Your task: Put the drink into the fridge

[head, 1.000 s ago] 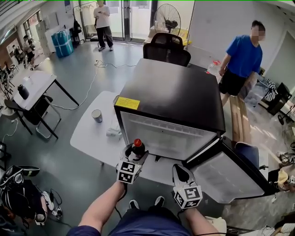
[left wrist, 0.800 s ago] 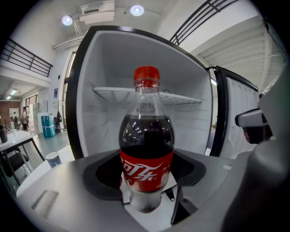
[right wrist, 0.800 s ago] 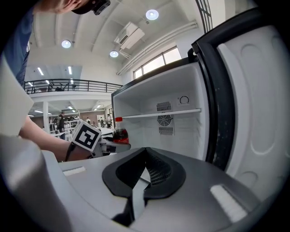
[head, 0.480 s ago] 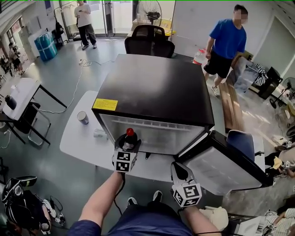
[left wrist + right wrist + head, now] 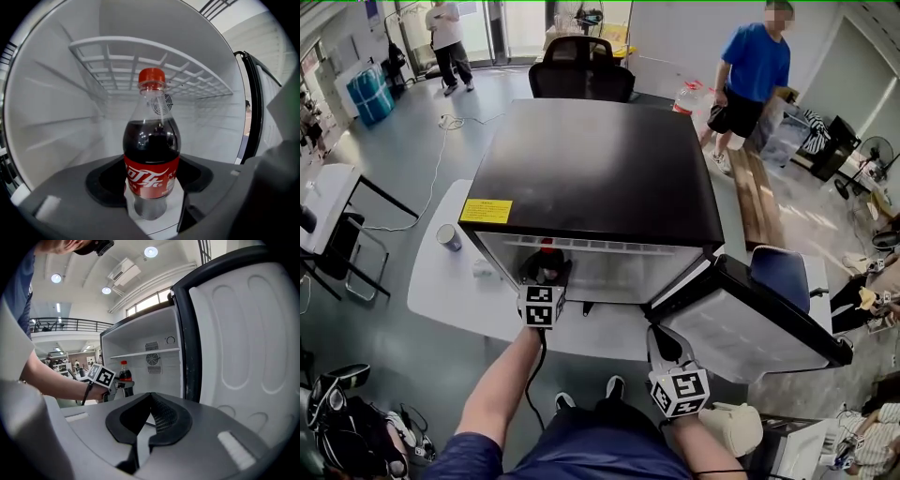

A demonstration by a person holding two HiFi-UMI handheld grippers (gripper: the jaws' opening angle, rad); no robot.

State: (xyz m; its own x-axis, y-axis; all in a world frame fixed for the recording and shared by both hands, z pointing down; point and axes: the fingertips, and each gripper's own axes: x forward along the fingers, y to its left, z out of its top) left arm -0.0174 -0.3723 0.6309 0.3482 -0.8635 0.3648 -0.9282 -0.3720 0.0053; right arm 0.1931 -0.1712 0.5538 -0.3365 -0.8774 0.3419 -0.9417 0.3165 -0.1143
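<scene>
Holding the bottle (image 5: pixel 151 154) tight between its jaws, the left gripper (image 5: pixel 546 274) reaches into the open front of the fridge (image 5: pixel 600 159). The bottle stands up straight, with a red cap, a red label and dark drink inside. It is lower than the white wire shelf (image 5: pixel 150 65), with white fridge walls around it. The fridge door (image 5: pixel 750 328) is swung wide open on the right. The right gripper (image 5: pixel 667 345) is near that door, empty, its jaws pressed together. A cup (image 5: pixel 447 236) sits on the white table (image 5: pixel 441 291) left of the fridge.
</scene>
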